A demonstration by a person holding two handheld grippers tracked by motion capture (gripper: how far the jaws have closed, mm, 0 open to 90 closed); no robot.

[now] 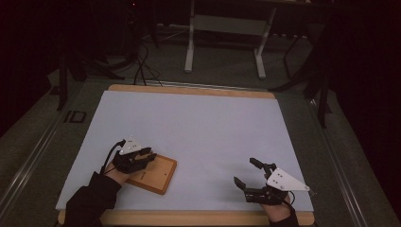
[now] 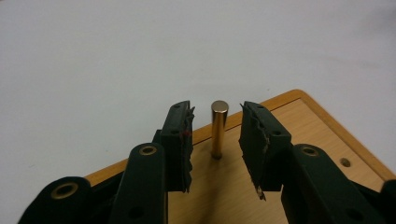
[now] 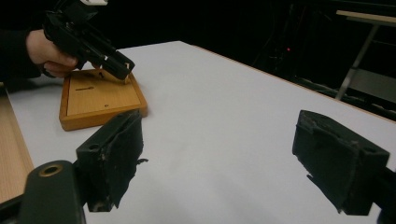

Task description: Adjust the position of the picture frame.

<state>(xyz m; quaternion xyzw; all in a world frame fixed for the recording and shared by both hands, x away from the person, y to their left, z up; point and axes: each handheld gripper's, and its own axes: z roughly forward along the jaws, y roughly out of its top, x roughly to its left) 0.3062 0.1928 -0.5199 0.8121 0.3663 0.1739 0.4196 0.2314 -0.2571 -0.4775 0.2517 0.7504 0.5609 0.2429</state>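
Brass pin (image 2: pixel 219 128) stands upright near a corner of the wooden block (image 2: pixel 299 126), between the left gripper (image 2: pixel 215 140) pads, which seemingly don't touch it yet. Right gripper (image 3: pixel 219 158) gapes wide, empty, near the table's (image 1: pixel 198 123) front edge.

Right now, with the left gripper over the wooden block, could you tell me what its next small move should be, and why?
Probably close the jaws of the left gripper the rest of the way onto the brass pin. The pin stands upright in the wooden block, centred between the jaws with a gap on each side, so nothing grips it yet. The right gripper waits open, apart from the block.
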